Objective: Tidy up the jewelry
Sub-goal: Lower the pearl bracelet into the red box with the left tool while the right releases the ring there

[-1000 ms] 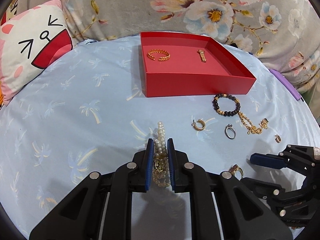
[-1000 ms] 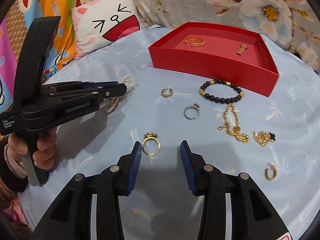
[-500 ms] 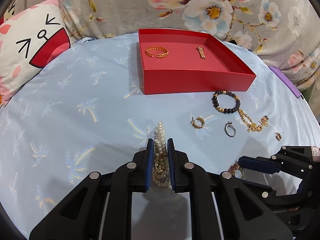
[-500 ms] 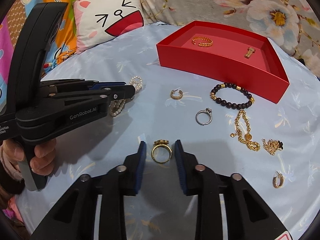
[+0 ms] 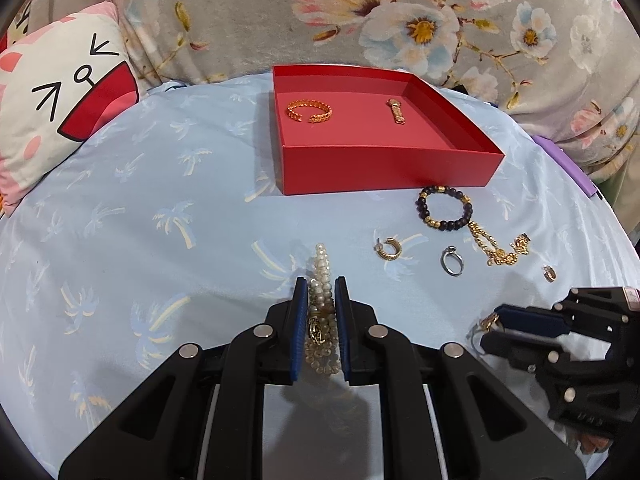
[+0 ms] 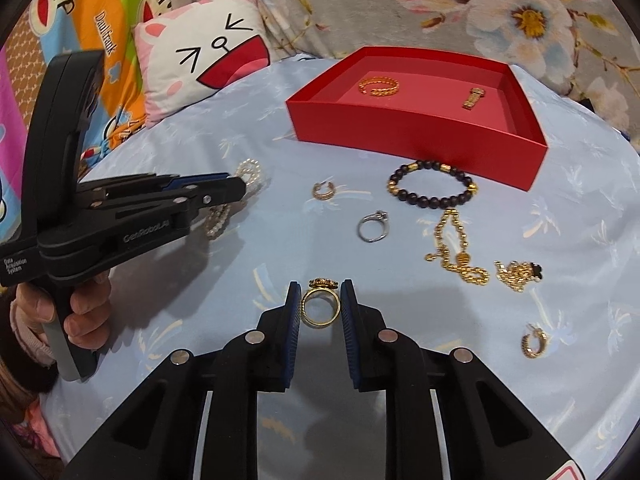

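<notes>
My left gripper (image 5: 321, 284) is shut on a pearl bracelet (image 5: 322, 276), held just above the blue cloth; it also shows in the right wrist view (image 6: 236, 190). My right gripper (image 6: 320, 290) is shut on a gold ring (image 6: 320, 307) with a jewelled top. The red box (image 5: 384, 166) at the back holds a gold bangle (image 5: 309, 111) and a small gold clasp piece (image 5: 396, 111). In front of it lie a dark bead bracelet (image 5: 445, 208), a gold hoop earring (image 5: 389, 249), a silver ring (image 5: 451, 261), a gold chain (image 5: 496, 249) and another small earring (image 5: 549, 273).
A cartoon-face pillow (image 5: 60, 96) lies at the left. Floral cushions (image 5: 420, 16) run along the back. A purple object (image 5: 568, 164) sits at the cloth's right edge. The right gripper (image 5: 520, 322) is close to my left gripper's right side.
My right gripper moved forward around the gold ring and closed on it. My left gripper, still holding the pearl bracelet, has risen slightly.
</notes>
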A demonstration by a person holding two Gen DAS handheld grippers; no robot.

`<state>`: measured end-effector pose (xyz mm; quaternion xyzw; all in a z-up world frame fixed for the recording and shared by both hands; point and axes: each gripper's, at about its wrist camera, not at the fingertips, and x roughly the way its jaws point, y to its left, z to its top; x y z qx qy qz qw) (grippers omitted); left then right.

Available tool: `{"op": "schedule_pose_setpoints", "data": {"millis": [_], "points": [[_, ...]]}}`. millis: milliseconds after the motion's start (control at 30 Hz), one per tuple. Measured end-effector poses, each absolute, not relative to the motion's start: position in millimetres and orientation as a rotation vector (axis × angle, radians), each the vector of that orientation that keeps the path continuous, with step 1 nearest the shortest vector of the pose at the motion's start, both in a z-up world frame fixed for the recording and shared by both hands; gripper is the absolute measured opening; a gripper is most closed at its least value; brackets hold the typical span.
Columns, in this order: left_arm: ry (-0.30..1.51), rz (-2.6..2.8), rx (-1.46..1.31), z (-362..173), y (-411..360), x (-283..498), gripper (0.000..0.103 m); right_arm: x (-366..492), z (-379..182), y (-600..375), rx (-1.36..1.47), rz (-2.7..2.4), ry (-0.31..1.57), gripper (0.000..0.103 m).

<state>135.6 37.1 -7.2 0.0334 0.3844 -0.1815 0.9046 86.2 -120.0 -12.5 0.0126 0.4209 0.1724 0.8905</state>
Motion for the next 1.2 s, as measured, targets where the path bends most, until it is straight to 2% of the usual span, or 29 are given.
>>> {"op": "schedule_pose_setpoints", "data": {"millis": [333, 567, 800, 1200], "points": [[0.721, -0.393, 0.082, 41, 29, 150, 0.013, 111, 31, -174, 0.059, 0.251, 0.795, 0.019], [0.693, -0.386, 0.084, 70, -5, 212, 0.013, 175, 69, -207, 0.086, 0.182, 0.737, 0.019], [0.819, -0.365, 0.056, 37, -34, 285, 0.013, 255, 55, -212, 0.092, 0.147, 0.792, 0.019], [0.876, -0.315, 0.113, 8, -44, 324, 0.013, 345, 24, -188, 0.038, 0.183, 0.908, 0.019]]}}
